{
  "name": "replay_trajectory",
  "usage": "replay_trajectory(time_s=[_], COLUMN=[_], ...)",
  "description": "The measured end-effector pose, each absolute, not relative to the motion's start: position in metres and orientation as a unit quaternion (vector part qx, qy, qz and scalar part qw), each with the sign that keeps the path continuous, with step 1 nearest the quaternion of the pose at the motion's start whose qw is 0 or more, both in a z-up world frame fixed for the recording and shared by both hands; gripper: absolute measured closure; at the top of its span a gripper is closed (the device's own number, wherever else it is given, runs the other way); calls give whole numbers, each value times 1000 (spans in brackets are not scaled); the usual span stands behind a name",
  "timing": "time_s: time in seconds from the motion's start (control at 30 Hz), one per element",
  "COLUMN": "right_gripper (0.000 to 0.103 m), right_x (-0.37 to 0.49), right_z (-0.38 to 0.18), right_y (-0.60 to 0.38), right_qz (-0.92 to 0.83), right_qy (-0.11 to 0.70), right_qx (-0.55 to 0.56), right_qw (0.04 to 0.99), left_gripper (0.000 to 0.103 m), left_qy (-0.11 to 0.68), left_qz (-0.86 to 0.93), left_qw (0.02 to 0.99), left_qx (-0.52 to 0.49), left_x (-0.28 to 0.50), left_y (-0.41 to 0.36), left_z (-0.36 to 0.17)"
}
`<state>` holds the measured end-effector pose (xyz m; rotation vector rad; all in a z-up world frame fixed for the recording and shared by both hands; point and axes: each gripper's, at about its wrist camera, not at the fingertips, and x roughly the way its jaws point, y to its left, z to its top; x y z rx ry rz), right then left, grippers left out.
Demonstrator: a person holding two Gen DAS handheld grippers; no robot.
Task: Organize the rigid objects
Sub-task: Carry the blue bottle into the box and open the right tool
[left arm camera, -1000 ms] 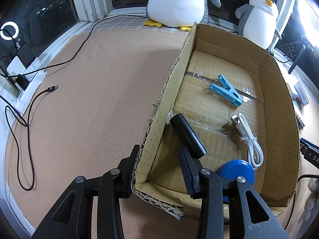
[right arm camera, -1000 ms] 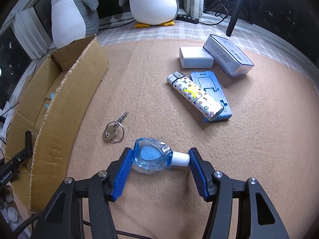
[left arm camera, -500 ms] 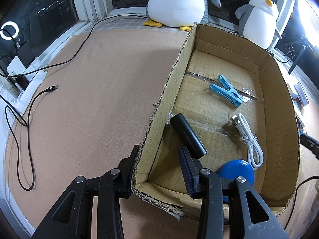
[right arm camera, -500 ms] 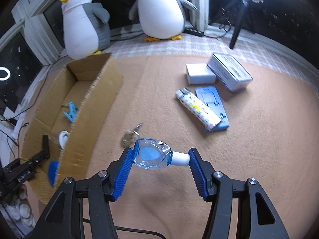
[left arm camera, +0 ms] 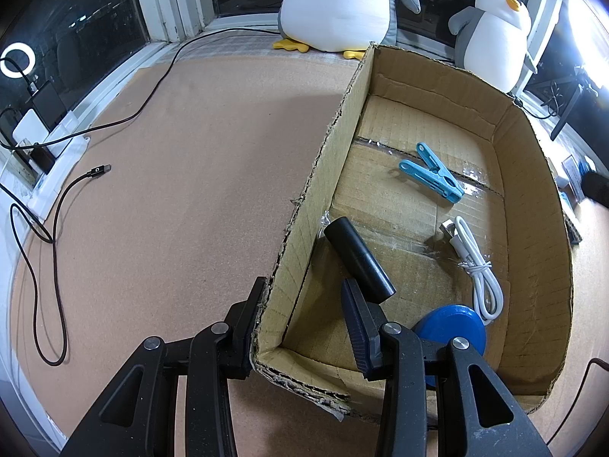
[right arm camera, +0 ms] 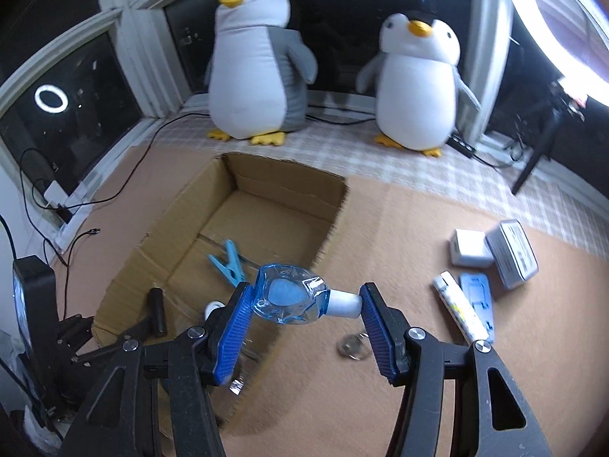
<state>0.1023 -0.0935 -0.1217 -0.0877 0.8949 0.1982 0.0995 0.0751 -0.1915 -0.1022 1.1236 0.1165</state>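
— What are your fingers doing?
— My left gripper (left arm camera: 304, 312) is clamping the box (left arm camera: 533, 175) wall; my right gripper (right arm camera: 304, 310) is pinching the bottle (right arm camera: 291, 297) end to end, above the box's near wall.
— Risk?
— The cap (right arm camera: 344, 303) is giving little purchase; the bottle may pivot out onto the table (right arm camera: 418, 400).
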Motion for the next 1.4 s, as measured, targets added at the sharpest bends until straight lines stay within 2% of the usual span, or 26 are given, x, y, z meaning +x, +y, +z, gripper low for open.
replay_trajectory(time_s=[0.43,0.93,1.4], right_gripper=[50,49,48], right_x=[132,143,130], right_z=[-141,-160,-139], right_y=[-46,-40,-56], right_qz=[123,119,134], right_qy=[443,455,437], right_qx=[-87,-101,-74], right_qw=[884,877,886], left_gripper=[61,61,61], left_qy=[532,532,532], left_qz=[55,56,56], left_qw=[844,844,844], left_qx=[-49,-47,-47], left_x=[99,100,102], left_y=[75,75,75], left_z=[-192,-190,-191])
